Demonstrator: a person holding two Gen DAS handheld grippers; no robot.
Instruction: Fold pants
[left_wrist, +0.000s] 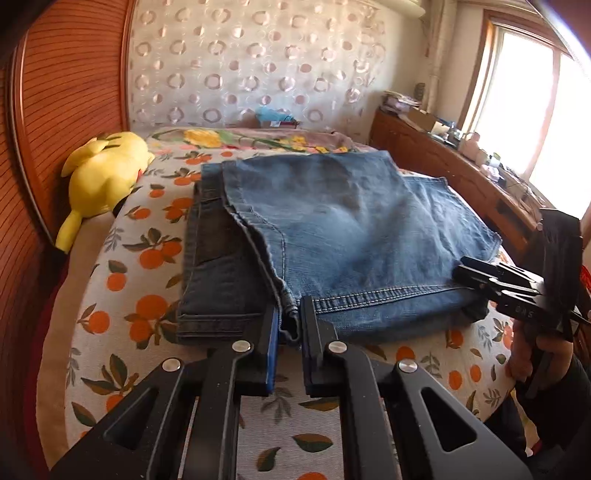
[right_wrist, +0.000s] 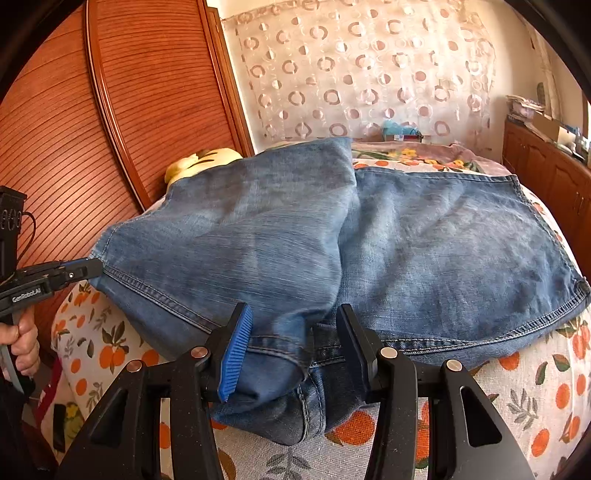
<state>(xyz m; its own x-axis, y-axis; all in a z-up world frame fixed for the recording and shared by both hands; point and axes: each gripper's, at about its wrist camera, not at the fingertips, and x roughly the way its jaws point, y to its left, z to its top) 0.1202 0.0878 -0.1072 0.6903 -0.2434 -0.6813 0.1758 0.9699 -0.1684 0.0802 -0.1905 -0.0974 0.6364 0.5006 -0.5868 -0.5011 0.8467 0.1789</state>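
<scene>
At the left edge of the bed (left_wrist: 110, 280), by the wooden headboard (left_wrist: 62, 110), a yellow plush toy (left_wrist: 103, 181) lies clear of the work. The blue jeans (left_wrist: 332, 236) sit folded across the middle of the orange-print bedspread, their thick hemmed end at the near edge.

The left gripper (left_wrist: 290, 325) has its jaws drawn close together on a bunched fold of denim at the near left corner of the stack; the pads look clamped on the cloth. The right gripper (right_wrist: 291, 347), toward the near right corner, straddles a thick roll of hem with its jaws about half apart; from its own view the blue pad touches the fabric, but I cannot tell whether both pads press.

To do this fold well, the right jaws should close firmly on all layers before any lift. Then both hands should rise together, keeping the edge taut and level, and carry it evenly toward the far edge so the layers do not slide or skew.
</scene>
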